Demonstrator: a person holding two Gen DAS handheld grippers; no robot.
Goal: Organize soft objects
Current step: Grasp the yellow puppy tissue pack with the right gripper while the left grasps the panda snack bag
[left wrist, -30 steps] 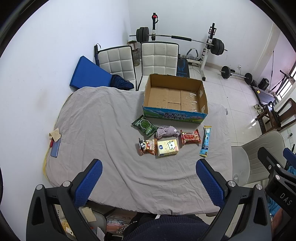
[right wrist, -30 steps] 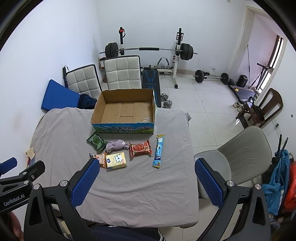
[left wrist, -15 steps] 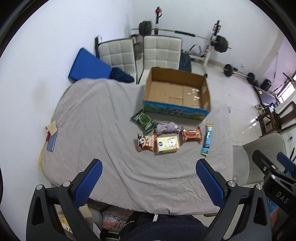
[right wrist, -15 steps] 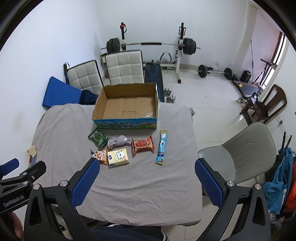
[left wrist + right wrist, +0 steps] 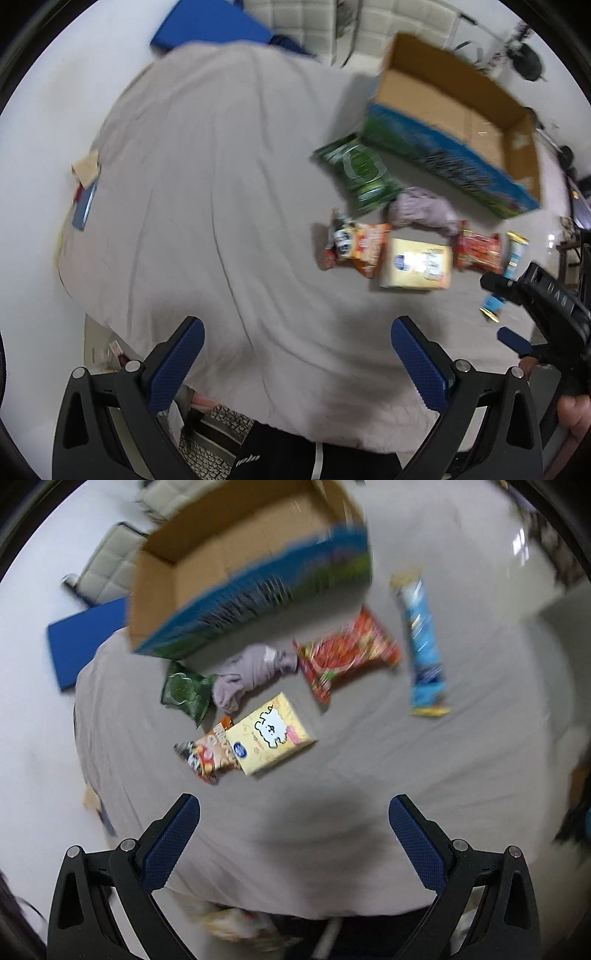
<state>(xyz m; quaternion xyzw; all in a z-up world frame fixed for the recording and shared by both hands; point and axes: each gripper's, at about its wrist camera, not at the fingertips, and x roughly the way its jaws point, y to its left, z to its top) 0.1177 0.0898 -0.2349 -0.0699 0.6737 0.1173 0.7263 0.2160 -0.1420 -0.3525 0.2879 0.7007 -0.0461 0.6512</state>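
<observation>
Matt grey cloth [image 5: 369, 775], cardboard box [image 5: 207, 572], seemingly glossy wrappers [image 5: 347, 653].

A grey-sheeted worktop [image 5: 369, 760] carries an open cardboard box [image 5: 236, 572], green packet [image 5: 186, 692], crumpled cloth [image 5: 251, 674], yellow box [image 5: 271, 734], red packet [image 5: 347, 655], orange packet [image 5: 207, 755] and blue bar [image 5: 423, 642].

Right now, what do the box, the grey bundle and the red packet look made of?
Box: corrugated cardboard, raw brown inside, printed blue-green outside. Grey bundle: soft cloth, matte and crumpled, probably a garment. Red packet: glossy plastic film, crimped ends; blur hides detail.
</observation>
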